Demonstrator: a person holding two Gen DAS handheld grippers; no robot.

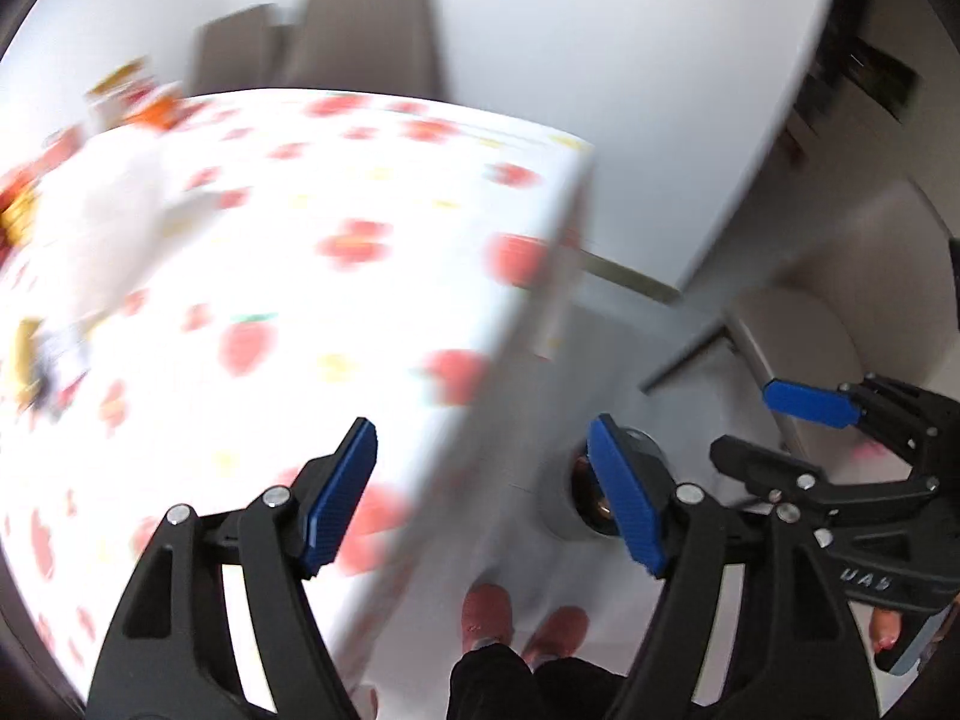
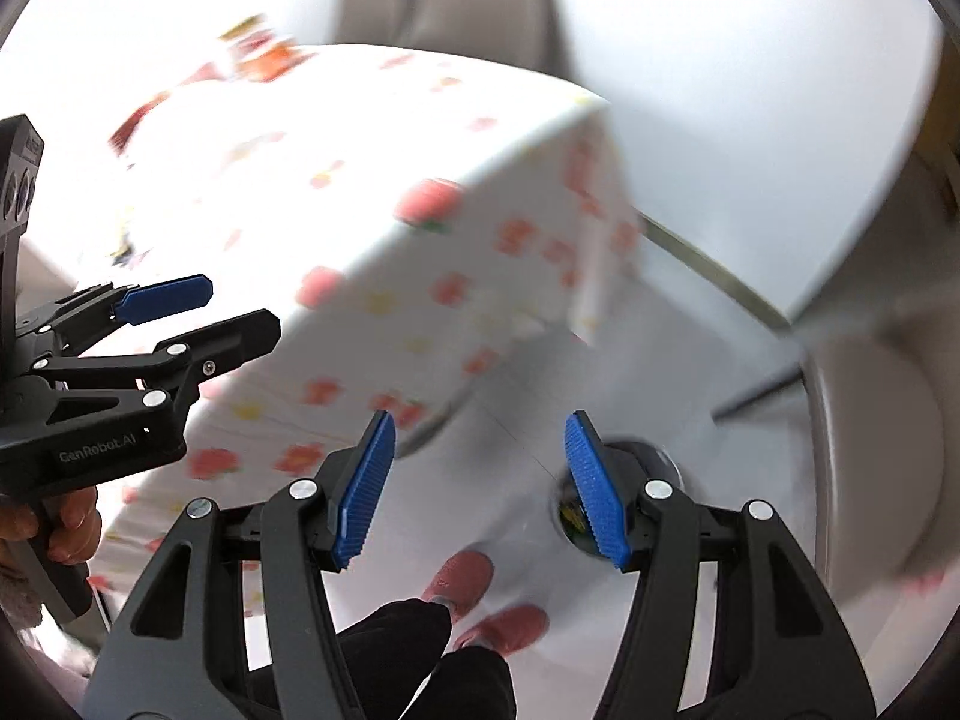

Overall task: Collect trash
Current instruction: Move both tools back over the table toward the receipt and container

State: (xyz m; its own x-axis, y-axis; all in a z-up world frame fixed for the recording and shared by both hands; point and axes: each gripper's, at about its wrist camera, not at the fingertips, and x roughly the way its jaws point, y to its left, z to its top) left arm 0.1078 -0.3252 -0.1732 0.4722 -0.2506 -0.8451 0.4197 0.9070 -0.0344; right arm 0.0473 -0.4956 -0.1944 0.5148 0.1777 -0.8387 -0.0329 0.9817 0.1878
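Scattered along the far left of the table: wrappers and small packets, orange, red and yellow, too blurred to name, probably snack packaging. All lying on the strawberry-print cloth, untouched, well apart from either claw. Left there presumably as the litter to be gathered.

On the floor to the right of the table's near corner, a round bin, mouth up, something yellow-brown inside. Placed low and beside the table, likely so that pieces carried off the edge can be dropped straight in.

Left gripper held over the table's near edge, blue pads wide apart, nothing between them. Right gripper likewise spread and empty, poised above the floor with the bin just behind its right pad. Both carried open, apparently ready for a pick rather than a drop.

Below, pink shoes on grey floor, close to the hanging cloth. Further out, two grey chairs at the far side against a white wall, another chair to the right.

Heavy motion blur in both views, so fine detail unreliable.
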